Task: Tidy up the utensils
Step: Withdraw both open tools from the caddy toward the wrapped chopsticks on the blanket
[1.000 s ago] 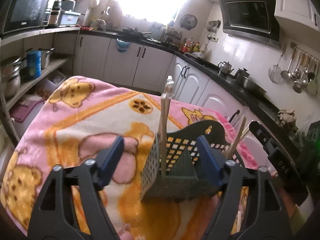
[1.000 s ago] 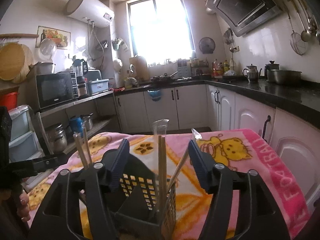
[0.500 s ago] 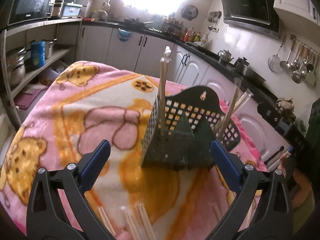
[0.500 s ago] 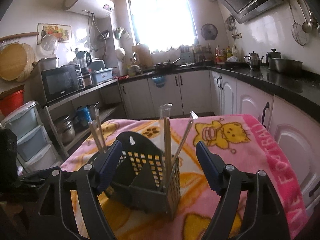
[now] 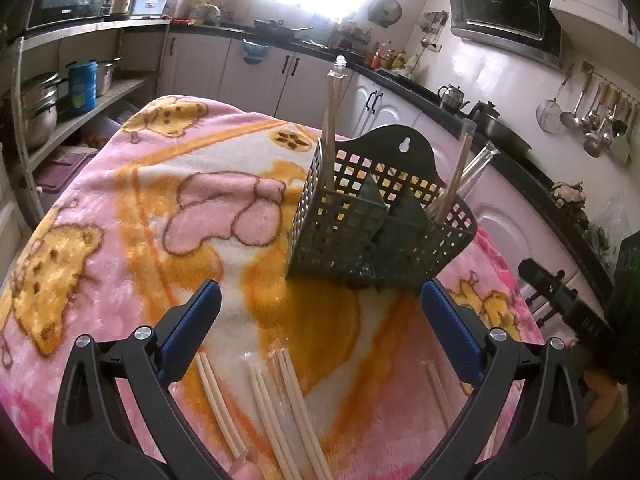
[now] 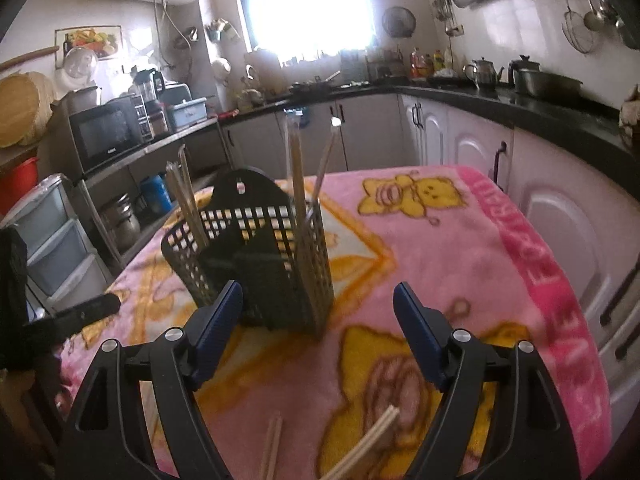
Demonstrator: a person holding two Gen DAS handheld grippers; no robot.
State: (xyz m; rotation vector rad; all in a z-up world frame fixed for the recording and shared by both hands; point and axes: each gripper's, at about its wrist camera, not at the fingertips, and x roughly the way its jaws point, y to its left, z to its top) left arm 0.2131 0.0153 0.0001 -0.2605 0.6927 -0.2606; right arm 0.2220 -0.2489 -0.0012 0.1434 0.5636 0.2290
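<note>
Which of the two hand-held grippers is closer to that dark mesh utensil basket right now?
Right, though only slightly, as far as I can judge. The right hand-held gripper sits open just short of the basket. The left hand-held gripper, also open, hovers a little further back, over loose chopsticks.

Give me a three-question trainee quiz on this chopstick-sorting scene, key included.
1. True or false: the left gripper is shut on a pair of chopsticks.
2. Where do the loose chopsticks lie relative to the black basket? A) inside it B) on the pink blanket, nearer the camera C) on the counter
3. Fill in: in the right wrist view, the right gripper holds ____.

Key: 1 false, its jaws stand wide open; 2 B; 3 nothing.
</note>
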